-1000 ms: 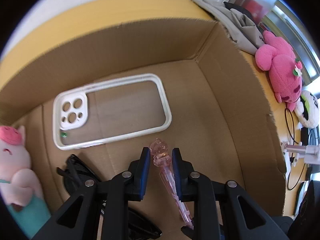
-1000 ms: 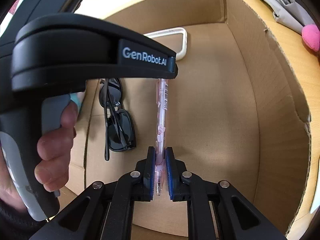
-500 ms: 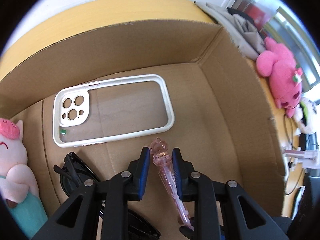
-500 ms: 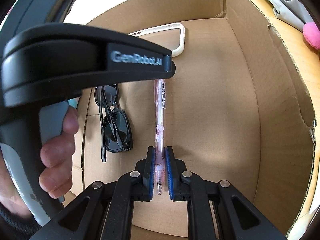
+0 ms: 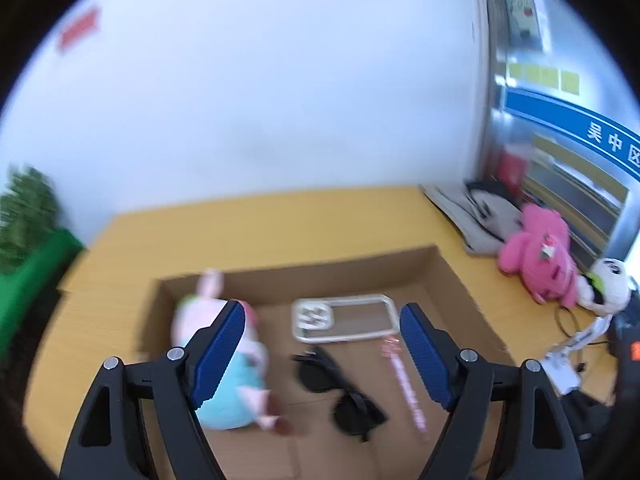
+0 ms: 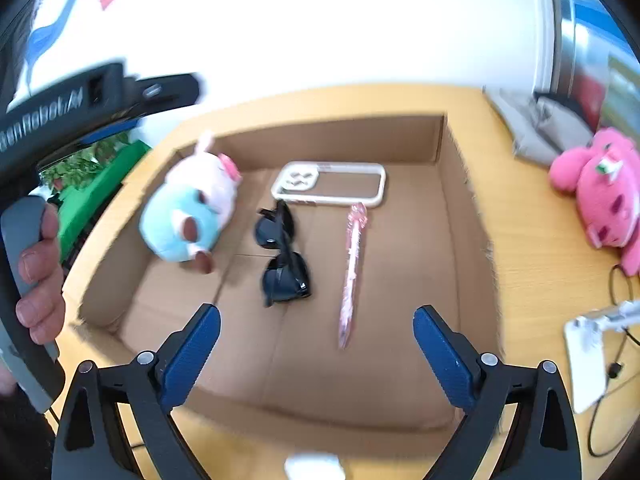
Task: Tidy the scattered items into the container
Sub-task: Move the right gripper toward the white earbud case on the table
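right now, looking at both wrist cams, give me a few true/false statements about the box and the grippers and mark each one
1. The pink pen lies flat on the floor of the cardboard box. True.
2. The right gripper is shut on the pen. False: its jaws stand wide open and hold nothing.
3. The sunglasses lie between the plush pig and the pen. True.
4. The phone case sits on the table outside the box. False: it lies inside, near the far wall.
5. The left gripper holds the sunglasses. False: it is open and empty.
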`<move>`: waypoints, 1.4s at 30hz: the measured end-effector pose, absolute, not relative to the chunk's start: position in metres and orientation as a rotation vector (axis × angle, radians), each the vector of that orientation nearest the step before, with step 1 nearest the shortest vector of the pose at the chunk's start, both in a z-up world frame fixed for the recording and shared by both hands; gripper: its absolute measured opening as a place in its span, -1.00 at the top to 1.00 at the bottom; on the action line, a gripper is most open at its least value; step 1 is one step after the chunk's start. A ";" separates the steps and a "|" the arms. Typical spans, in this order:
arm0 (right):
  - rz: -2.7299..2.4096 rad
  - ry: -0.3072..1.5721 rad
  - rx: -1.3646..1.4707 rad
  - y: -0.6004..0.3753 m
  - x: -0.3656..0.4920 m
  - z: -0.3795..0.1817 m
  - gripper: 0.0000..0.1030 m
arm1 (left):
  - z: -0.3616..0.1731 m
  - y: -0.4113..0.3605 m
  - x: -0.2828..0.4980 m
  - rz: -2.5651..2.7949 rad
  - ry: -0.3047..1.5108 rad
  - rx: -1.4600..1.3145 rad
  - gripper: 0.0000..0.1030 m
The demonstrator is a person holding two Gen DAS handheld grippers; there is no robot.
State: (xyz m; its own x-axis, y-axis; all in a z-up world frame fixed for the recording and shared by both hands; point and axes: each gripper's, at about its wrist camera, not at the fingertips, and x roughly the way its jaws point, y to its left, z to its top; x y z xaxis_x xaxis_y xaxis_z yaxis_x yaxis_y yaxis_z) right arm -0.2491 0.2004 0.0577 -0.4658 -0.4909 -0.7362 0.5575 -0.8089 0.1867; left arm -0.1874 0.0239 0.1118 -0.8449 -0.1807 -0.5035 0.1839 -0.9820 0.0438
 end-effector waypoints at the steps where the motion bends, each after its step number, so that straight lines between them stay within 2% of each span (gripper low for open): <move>1: -2.283 0.103 1.064 0.208 -0.237 0.065 -0.99 | 0.114 0.024 -0.169 -2.844 0.002 0.742 -0.56; 8: -2.419 0.219 0.889 0.199 -0.172 0.093 -1.00 | 0.107 0.025 -0.077 -2.882 0.188 0.718 -0.56; 12: -2.445 0.235 0.858 0.203 -0.147 0.102 -1.00 | 0.102 0.026 -0.044 -2.836 0.182 0.703 -0.56; 29: -2.478 0.323 0.823 0.202 -0.111 0.102 -0.99 | 0.088 0.033 -0.003 -2.861 0.219 0.737 -0.56; 35: -2.458 0.321 0.904 0.217 -0.118 0.074 -0.99 | 0.064 0.028 -0.004 -2.856 0.246 0.858 -0.56; 42: -2.344 0.305 1.176 0.240 -0.138 -0.011 -0.99 | 0.001 0.023 -0.008 -2.817 0.337 1.143 -0.56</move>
State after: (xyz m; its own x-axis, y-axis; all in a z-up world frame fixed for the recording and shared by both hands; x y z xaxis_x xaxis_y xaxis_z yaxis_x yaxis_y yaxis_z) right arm -0.1382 0.2400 -0.0111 -0.5042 -0.3301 -0.7980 0.5233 -0.8519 0.0218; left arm -0.0082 0.0226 0.0010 -0.7177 0.0058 -0.6963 0.1588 -0.9722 -0.1718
